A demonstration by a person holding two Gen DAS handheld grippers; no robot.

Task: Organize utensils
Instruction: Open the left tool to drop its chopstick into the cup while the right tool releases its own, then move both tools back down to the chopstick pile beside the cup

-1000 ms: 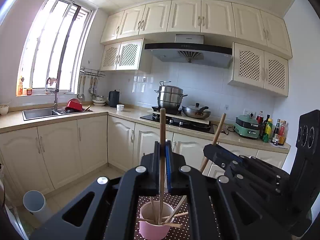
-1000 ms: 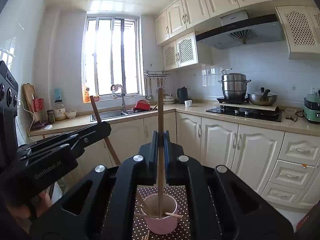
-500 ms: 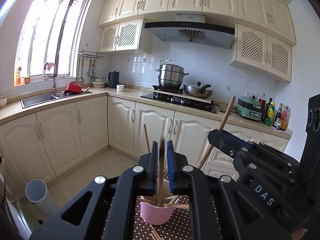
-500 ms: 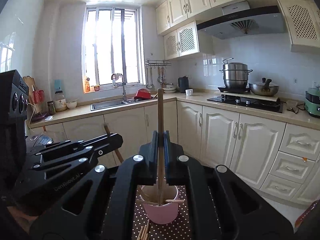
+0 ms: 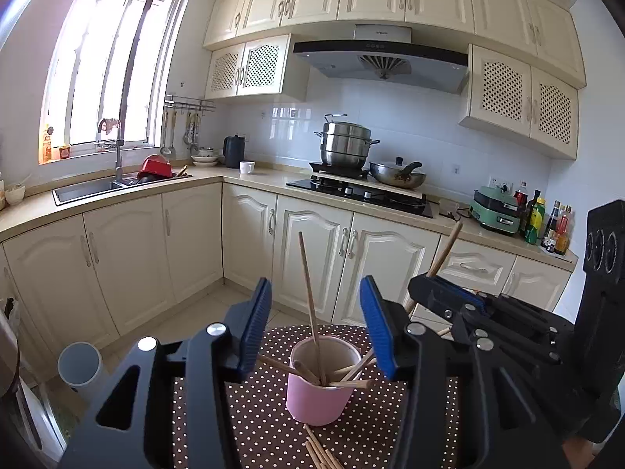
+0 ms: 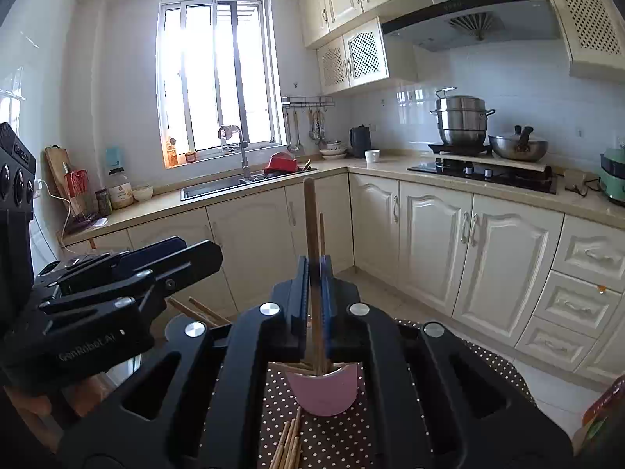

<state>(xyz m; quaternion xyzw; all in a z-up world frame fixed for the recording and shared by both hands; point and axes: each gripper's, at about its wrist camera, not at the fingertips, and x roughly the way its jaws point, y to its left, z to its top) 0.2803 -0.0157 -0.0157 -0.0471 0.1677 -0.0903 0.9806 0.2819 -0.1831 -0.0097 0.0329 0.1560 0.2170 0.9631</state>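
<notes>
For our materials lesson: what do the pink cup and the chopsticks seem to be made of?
Cup: probably plastic or glazed ceramic; smooth, matte pink wall, no telling which. Chopsticks: likely wood or bamboo; tan, unpainted, dull surface.

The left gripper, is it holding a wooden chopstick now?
No, the left gripper is open, and the thin wooden chopstick stands free in the pink cup.

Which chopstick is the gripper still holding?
The thick chopstick standing upright, pinched in the right gripper above the pink cup. The others rest loose in the cup or lie on the dotted cloth.
</notes>
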